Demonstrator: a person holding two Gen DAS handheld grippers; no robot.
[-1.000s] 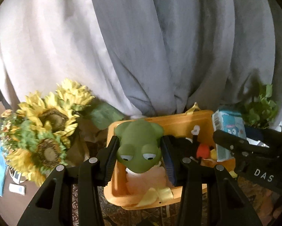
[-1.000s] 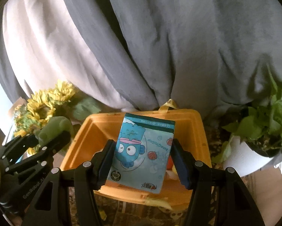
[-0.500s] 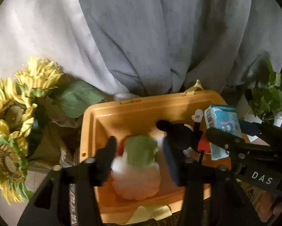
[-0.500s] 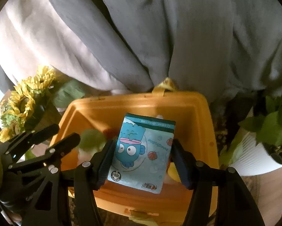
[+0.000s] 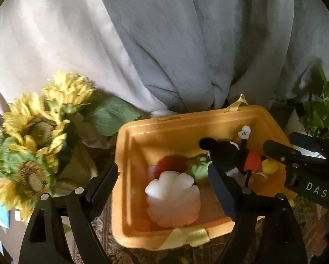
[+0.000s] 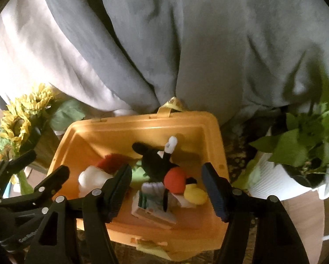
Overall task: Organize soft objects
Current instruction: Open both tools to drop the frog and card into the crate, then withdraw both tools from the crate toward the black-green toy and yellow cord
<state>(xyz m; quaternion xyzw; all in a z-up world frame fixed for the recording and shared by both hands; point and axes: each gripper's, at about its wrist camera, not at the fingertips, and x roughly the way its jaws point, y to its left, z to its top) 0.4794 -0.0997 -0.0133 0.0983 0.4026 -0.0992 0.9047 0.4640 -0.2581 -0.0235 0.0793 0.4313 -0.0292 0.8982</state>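
An orange bin (image 5: 160, 132) (image 6: 129, 127) holds soft toys. A white and pink shell-shaped plush (image 5: 173, 198) lies at its front left, with the green frog toy (image 5: 198, 169) and a red plush (image 5: 171, 162) behind it. A black mouse plush (image 5: 228, 154) (image 6: 160, 165) with red shorts lies in the middle. The teal tissue packet (image 6: 153, 206) lies flat under the mouse. My left gripper (image 5: 164, 184) is open and empty above the shell plush. My right gripper (image 6: 166, 189) is open and empty above the packet.
Artificial sunflowers (image 5: 34, 140) stand left of the bin. A potted green plant (image 6: 303, 149) in a white pot stands to its right. Grey and white draped cloth (image 5: 164, 44) hangs behind. The bin sits on a patterned cloth.
My left gripper opened and the frog toy dropped into the bin. My right gripper opened and the tissue packet fell into the bin under the mouse.
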